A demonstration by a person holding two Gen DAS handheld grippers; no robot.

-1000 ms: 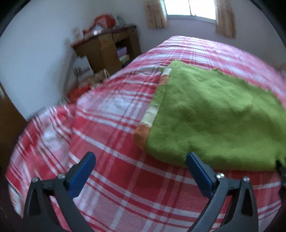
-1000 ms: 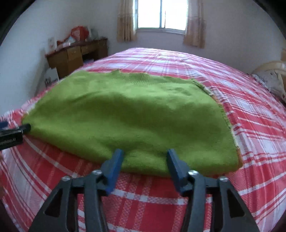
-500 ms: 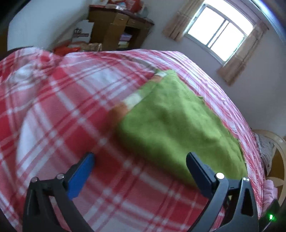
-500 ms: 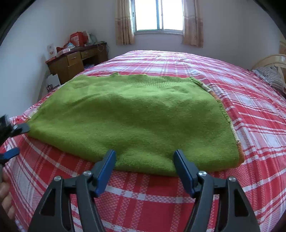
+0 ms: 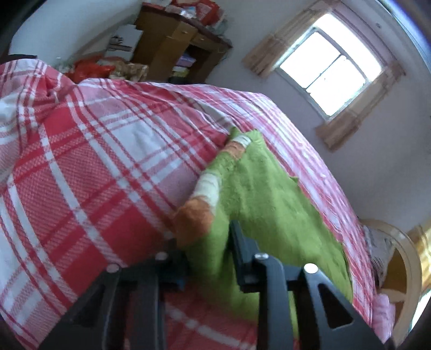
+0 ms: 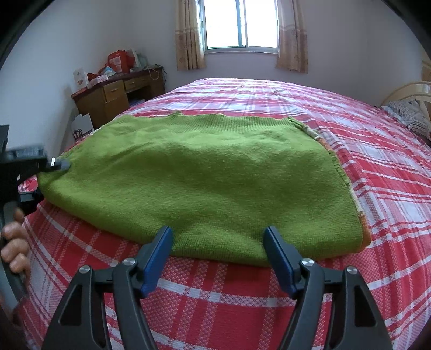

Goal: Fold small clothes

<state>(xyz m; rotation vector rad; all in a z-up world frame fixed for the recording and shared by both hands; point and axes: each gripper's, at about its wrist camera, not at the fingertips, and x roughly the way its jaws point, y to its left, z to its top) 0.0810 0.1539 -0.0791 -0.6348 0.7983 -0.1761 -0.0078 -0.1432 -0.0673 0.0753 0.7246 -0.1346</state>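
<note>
A green knitted sweater (image 6: 204, 175) with orange and white striped trim lies folded flat on the red plaid bedspread (image 6: 377, 172). My left gripper (image 5: 207, 253) is rolled on its side at the sweater's (image 5: 258, 193) near left corner. Its jaws are closing, with bunched green fabric pinched between them. In the right wrist view this left gripper (image 6: 48, 181) straddles that corner, one finger above and one below. My right gripper (image 6: 216, 237) stands open at the sweater's near edge. Its blue pads (image 6: 159, 250) rest at the hem, and nothing is gripped.
A wooden desk (image 6: 113, 94) with clutter stands against the left wall, with bags on the floor beside it. A curtained window (image 6: 239, 24) is at the far wall. A pillow (image 6: 414, 115) and headboard are at the right. A person's hand (image 6: 16, 242) holds the left gripper's handle.
My left gripper rolled sideways, moved in onto the sweater's corner and closed from wide open onto the fabric. My right gripper stayed in place and its jaws widened a little.
</note>
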